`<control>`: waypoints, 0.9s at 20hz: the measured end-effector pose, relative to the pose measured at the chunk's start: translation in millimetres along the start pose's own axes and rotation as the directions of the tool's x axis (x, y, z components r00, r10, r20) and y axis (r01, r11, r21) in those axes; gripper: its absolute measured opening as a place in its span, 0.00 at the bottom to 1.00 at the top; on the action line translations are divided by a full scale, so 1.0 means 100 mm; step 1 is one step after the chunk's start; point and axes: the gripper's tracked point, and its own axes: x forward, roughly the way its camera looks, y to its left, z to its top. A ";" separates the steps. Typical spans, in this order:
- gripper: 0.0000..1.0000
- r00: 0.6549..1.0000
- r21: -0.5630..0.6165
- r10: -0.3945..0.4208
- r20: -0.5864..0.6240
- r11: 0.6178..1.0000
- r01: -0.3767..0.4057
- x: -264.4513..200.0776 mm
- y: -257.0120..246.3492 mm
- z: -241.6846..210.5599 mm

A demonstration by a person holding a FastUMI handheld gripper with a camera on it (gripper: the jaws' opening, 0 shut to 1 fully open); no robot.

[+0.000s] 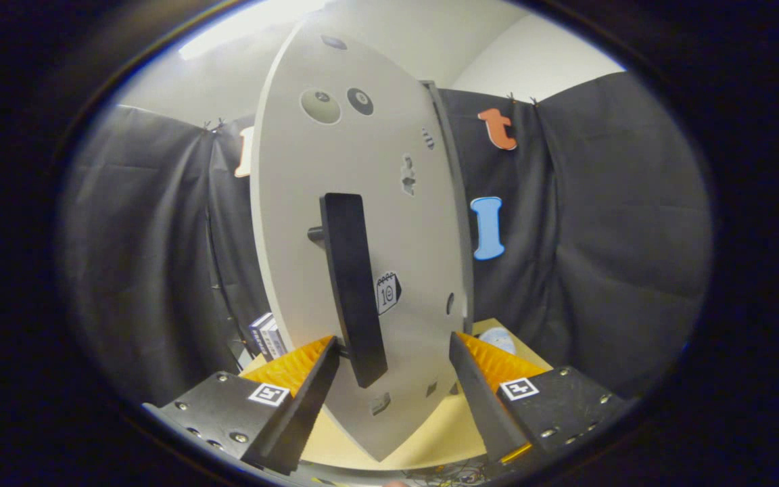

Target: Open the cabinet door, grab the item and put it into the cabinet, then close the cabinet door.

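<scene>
now gripper (393, 358) fingers spread wide around the cabinet door's (295, 203) handle (353, 284).

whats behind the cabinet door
Left of the door, boxes peek out; right of it, a pale round item on the table. The cabinet's inside is covered. The hand-held gripper straddles the handle, open.

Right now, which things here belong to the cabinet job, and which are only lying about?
For the job:
- cabinet door, pale panel just ahead of the fingers
- black handle on it, its lower end between the open fingers
- gripper, not pressing on anything

Lying about:
- books left of the door
- pale round object on the wooden table, right of the door
</scene>
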 end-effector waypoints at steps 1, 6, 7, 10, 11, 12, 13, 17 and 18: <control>0.99 1.000 -0.011 0.020 0.000 1.000 -0.020 0.09 0.09 0.01; 1.00 0.994 -0.052 0.109 -0.002 0.993 -0.109 0.63 0.64 -0.02; 1.00 0.992 -0.050 0.123 -0.004 0.991 -0.123 0.74 0.74 -0.02; 1.00 0.988 -0.073 0.157 0.001 0.985 -0.156 1.16 1.00 0.01; 1.00 0.986 -0.089 0.164 0.007 0.983 -0.163 1.29 1.08 0.03; 1.00 0.986 -0.099 0.168 0.009 0.981 -0.167 1.37 1.20 0.02; 1.00 0.985 -0.104 0.171 0.010 0.980 -0.170 1.46 1.29 0.01; 1.00 0.985 -0.107 0.173 0.016 0.980 -0.171 1.89 1.43 0.01; 1.00 0.988 -0.107 0.153 0.018 0.983 -0.151 1.98 1.44 0.02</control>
